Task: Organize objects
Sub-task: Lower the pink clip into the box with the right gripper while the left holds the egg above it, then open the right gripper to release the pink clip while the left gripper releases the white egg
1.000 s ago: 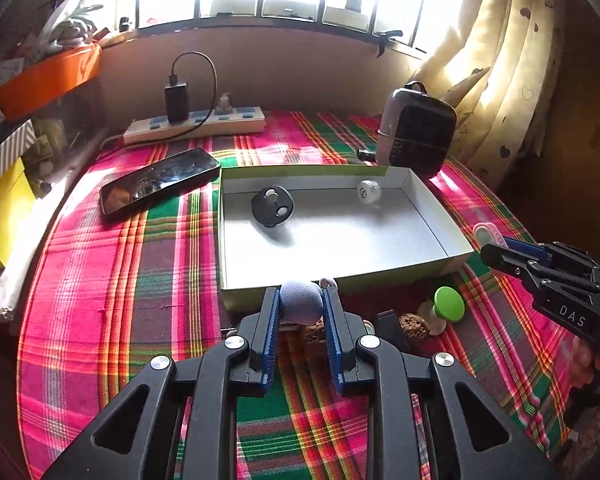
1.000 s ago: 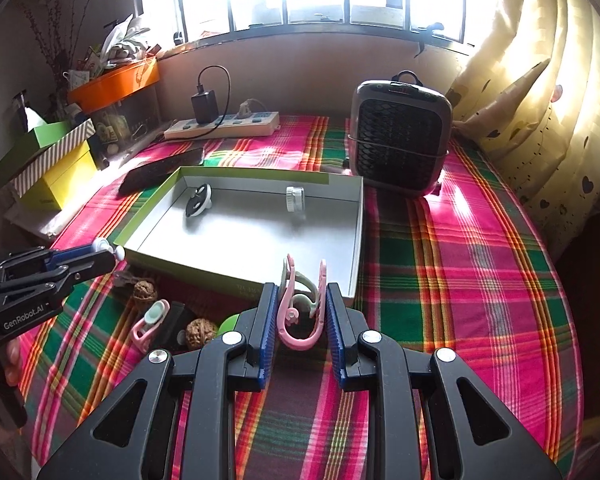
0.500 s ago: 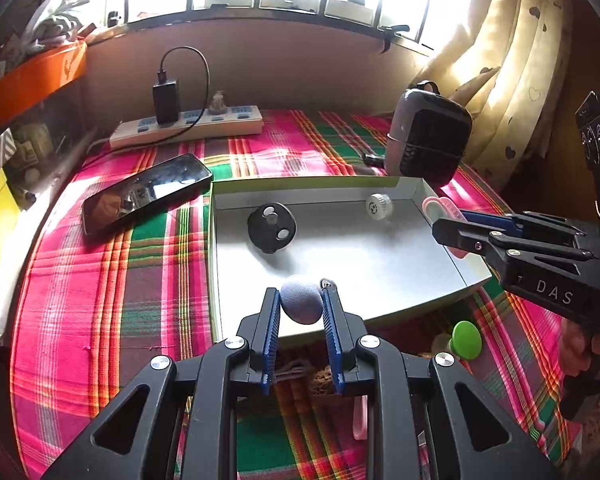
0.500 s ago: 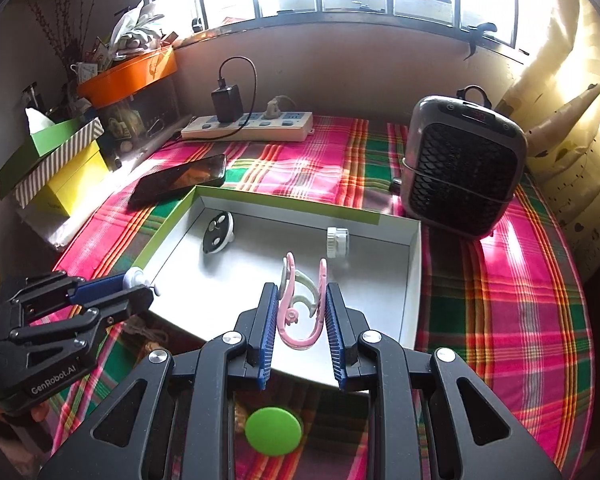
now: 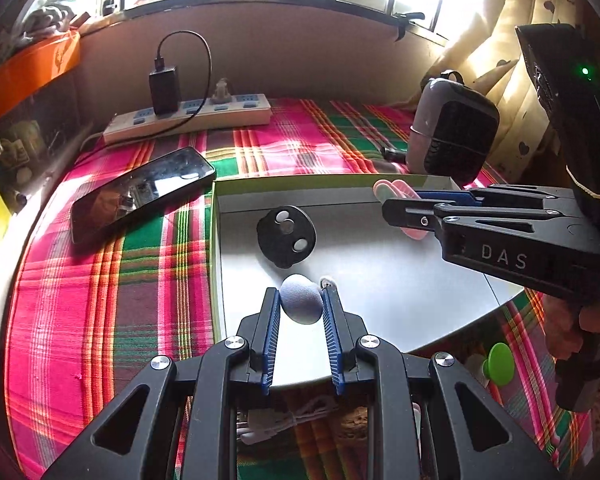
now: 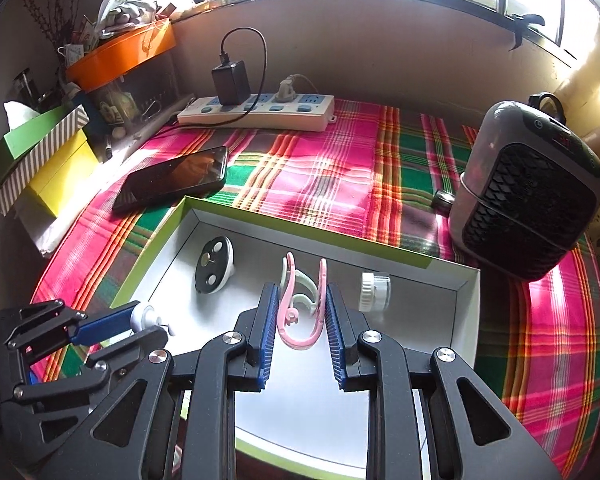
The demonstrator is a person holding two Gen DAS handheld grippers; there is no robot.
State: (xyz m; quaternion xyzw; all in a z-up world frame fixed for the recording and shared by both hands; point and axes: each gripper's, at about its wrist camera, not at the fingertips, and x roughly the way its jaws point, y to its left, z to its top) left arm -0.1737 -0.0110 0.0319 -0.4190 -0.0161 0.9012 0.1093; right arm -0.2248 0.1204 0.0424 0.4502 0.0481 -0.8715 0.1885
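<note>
A shallow white box with a green rim (image 5: 214, 216) (image 6: 312, 236) lies on the plaid cloth. In it are a black round disc (image 5: 286, 236) (image 6: 213, 264) and a small white cap (image 6: 374, 292). My left gripper (image 5: 301, 300) is shut on a grey-blue rounded object (image 5: 301, 298) and holds it over the box's near left part. My right gripper (image 6: 301, 300) is shut on a pink clip (image 6: 302, 304) over the middle of the box. The right gripper with the pink clip shows in the left wrist view (image 5: 396, 204); the left gripper shows in the right wrist view (image 6: 148, 320).
A black phone (image 5: 140, 192) (image 6: 172, 178) lies left of the box. A power strip with a charger (image 6: 256, 114) sits at the back, and a small heater (image 6: 528, 196) at the right. A green round piece (image 5: 500, 364), nuts and a white cord lie near the box's front edge.
Both grippers have moved forward from the cloth in front of the box to over its inside, each still holding its object.
</note>
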